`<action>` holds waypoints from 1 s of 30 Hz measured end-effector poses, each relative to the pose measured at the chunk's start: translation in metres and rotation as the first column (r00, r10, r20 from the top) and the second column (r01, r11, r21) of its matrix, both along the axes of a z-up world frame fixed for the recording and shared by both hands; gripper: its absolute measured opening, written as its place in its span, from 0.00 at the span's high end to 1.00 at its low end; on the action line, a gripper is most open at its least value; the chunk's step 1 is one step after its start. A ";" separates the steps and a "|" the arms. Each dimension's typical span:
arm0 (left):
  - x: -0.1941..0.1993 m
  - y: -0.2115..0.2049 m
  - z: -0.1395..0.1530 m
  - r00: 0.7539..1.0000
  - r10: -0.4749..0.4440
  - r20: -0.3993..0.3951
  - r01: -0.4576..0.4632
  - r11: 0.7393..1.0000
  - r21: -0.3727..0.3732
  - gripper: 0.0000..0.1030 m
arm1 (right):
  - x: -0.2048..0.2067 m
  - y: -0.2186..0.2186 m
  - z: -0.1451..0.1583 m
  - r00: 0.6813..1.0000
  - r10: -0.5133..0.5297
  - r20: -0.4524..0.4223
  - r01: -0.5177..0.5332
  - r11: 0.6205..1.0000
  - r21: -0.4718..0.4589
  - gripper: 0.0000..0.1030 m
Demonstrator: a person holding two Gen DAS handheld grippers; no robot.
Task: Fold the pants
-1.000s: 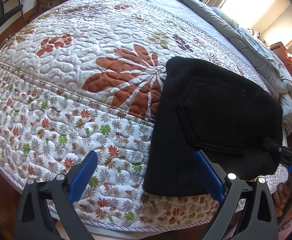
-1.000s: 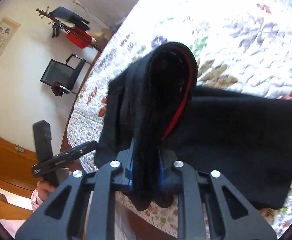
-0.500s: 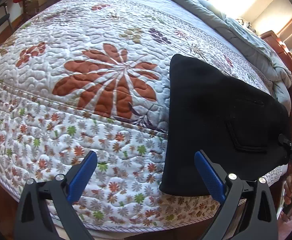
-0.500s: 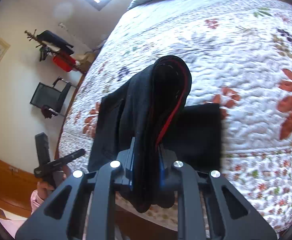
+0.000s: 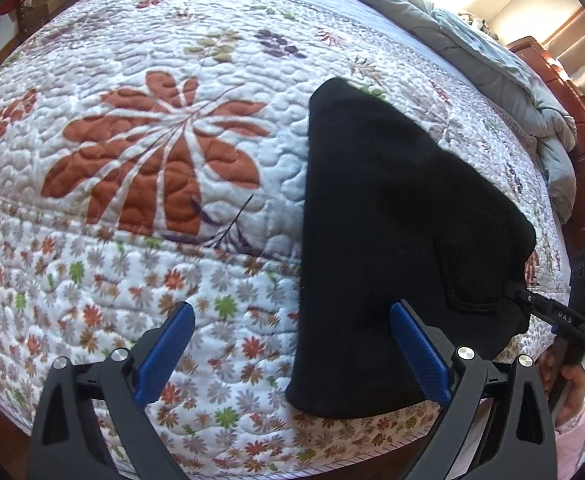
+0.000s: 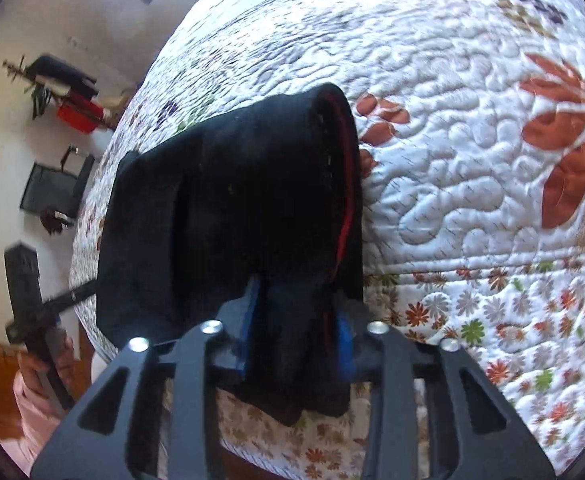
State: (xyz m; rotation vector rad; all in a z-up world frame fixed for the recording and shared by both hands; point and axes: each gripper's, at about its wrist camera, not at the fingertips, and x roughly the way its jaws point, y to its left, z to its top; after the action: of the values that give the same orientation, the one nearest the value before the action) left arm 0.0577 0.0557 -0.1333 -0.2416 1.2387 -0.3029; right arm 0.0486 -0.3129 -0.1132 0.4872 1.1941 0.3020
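left gripper (image 5: pixel 290 354): its blue fingers (image 5: pixel 166 354) stand wide apart and hold nothing; in the left wrist view they sit at 6 o'clock, over the near border of the quilt (image 5: pixel 140 152).
right gripper (image 6: pixel 296 334): its fingers have just been opening; the cloth is between them and drapes over them, and the blue pads look free of the fabric, so I read it as released.
pants (image 5: pixel 392 240): black and folded into a thick bundle, lying on the bed near its front edge, from the centre toward 4 o'clock in the left wrist view; a back pocket faces up on the right part.
pants, right end (image 6: pixel 260 216): a rolled edge with a red inner trim stands up in front of the right gripper, from 12 to 7 o'clock of that view.
bed: the flowered quilt covers it; a grey duvet (image 5: pixel 492 64) lies at the far side, at 1 o'clock.
step in hand: I judge it is the setting down of the last fold.
how to do it well: draw the right fingers straight back so they do not drag the top layer; the raised end probably needs a press to lie flat.
risk: the bundle lies close to the bed edge and may slide off.
writing: small letters on the right gripper's arm (image 5: pixel 564 317), perhaps "UAS"; too small to be sure.
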 end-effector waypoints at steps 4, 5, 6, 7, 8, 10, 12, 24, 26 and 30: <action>0.026 0.000 0.012 1.000 -0.004 0.030 0.006 0.998 -0.057 0.05 | 0.001 -0.005 0.024 0.998 0.005 0.067 -0.007 0.999 0.037 0.35; 0.035 -0.001 0.014 1.000 -0.004 0.028 0.006 0.997 -0.072 0.05 | 0.004 -0.008 0.031 0.996 -0.003 0.085 -0.002 0.999 0.055 0.35; 0.045 -0.003 0.015 1.000 -0.007 0.023 0.009 0.996 -0.089 0.05 | 0.007 -0.010 0.034 0.996 -0.007 0.094 0.000 0.998 0.071 0.35; 0.054 -0.005 0.015 1.000 -0.011 0.018 0.013 0.995 -0.103 0.05 | 0.012 -0.013 0.036 0.995 -0.011 0.100 0.003 0.996 0.087 0.35; 0.065 -0.007 0.015 1.000 -0.016 0.013 0.017 0.993 -0.113 0.05 | 0.016 -0.014 0.039 0.995 -0.013 0.102 0.003 0.996 0.093 0.35; 0.082 -0.014 0.013 1.000 -0.029 0.001 0.029 0.993 -0.115 0.05 | 0.031 -0.015 0.041 0.995 -0.008 0.098 0.001 0.998 0.067 0.35; 0.101 -0.022 0.007 0.999 -0.046 -0.018 0.043 0.993 -0.106 0.05 | 0.042 -0.013 0.040 0.996 0.001 0.090 -0.007 0.998 0.067 0.35; 0.128 -0.047 -0.015 0.996 -0.083 -0.043 0.075 0.984 -0.161 0.41 | 0.073 -0.002 0.029 0.994 0.064 0.093 -0.073 0.993 0.096 0.70; 0.124 -0.046 -0.012 0.997 -0.078 -0.024 0.074 0.988 -0.134 0.52 | 0.074 0.003 0.033 0.990 0.083 0.115 -0.094 0.991 0.096 0.72; 0.120 -0.028 -0.010 0.999 -0.041 -0.009 0.038 0.982 -0.184 0.66 | 0.079 0.012 0.038 0.985 0.105 0.135 -0.116 0.990 0.076 0.76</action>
State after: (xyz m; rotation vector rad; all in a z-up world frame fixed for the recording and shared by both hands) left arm 0.1774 0.0275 -0.1436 -0.3784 1.2306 -0.4512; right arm 0.1278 -0.3004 -0.0752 0.4675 1.0858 0.4742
